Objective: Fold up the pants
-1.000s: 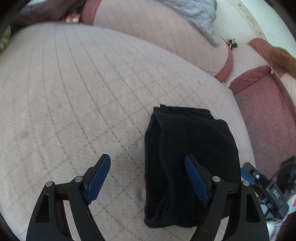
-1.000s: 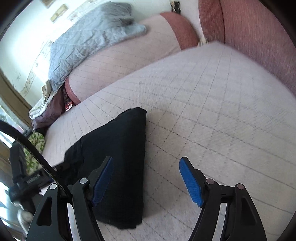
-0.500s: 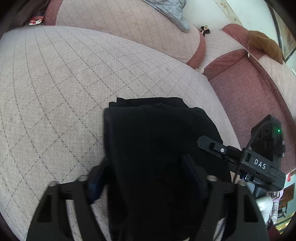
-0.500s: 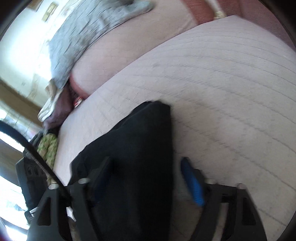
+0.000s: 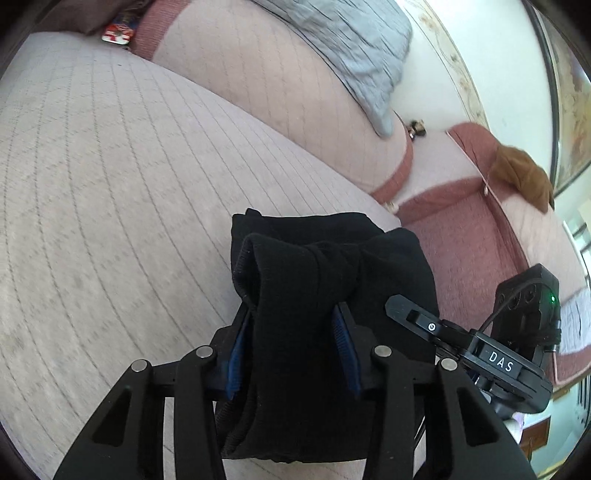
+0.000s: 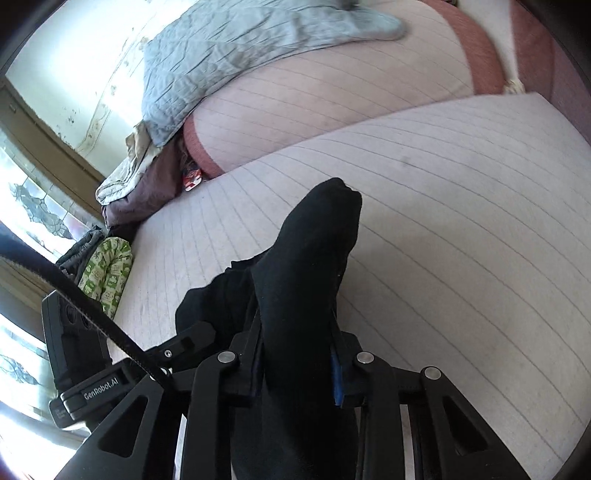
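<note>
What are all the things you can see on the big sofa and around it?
Folded black fabric pants: one, black, on the seat, bunched up between both grippers.
Pale quilted sofa seat cushion: one, pinkish-grey, under the pants.
Pale back cushion with red trim: one, behind the seat.
Grey-blue quilted blanket: one, draped over the back cushion.
Brown cloth: one, on the far sofa back.
Green patterned fabric: one, past the seat's edge.
Small red-and-white packet: one, at the seat's far corner.
Left gripper: black with blue pads, jaws closing on the pants.
Right gripper: the same, jaws closing on the pants.
</note>
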A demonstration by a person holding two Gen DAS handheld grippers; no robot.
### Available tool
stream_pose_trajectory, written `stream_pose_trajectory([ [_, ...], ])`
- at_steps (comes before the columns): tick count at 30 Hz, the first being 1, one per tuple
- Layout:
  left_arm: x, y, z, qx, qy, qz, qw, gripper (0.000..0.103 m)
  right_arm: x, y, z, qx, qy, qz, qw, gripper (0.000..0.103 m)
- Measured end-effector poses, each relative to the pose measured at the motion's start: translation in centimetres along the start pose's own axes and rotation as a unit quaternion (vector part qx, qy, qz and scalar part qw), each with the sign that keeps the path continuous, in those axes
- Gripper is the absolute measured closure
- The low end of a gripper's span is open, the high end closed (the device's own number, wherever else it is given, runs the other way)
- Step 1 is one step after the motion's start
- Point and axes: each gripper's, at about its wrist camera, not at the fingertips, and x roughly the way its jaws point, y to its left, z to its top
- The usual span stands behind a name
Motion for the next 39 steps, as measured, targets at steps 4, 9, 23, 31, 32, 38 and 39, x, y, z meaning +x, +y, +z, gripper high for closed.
stream_pose_trajectory([
  [4,0.8,2.3,1.7,-0.028,-0.006,0.018,0.9994,0.061,1.9,0.2,1.2,0.004,0.0,-0.014,1.0,0.074],
  [9,0.5,5.1,3.0,-0.078,-0.011,0.031,0.9964,0.056,4.8,-1.7,1.5,0.011,0.013,-0.082,0.996,0.057],
  [23,0.5,0.3,1.7,0.022,-0.028,0.073,0.9967,0.041,-2.8,0.1,-3.2,-0.028,-0.053,-0.063,0.996,0.046],
  [31,1.5,3.4,0.9,-0.036,0.01,0.071,0.9968,0.04,-1.1,-1.1,-6.2,-0.019,-0.028,-0.069,0.997,0.045],
  [32,0.9,3.2,0.7,-0.028,0.003,0.079,0.9964,0.039,-1.7,-1.0,-6.2,-0.016,-0.034,-0.064,0.997,0.044],
  [38,-3.5,0.3,-2.7,0.03,-0.05,0.151,0.9869,0.039,-6.1,0.1,-9.5,-0.042,-0.077,-0.068,0.994,0.039],
  [39,-4.1,-0.3,-3.3,0.036,-0.058,0.156,0.9854,0.039,-7.0,0.0,-10.7,-0.047,-0.083,-0.07,0.993,0.039],
])
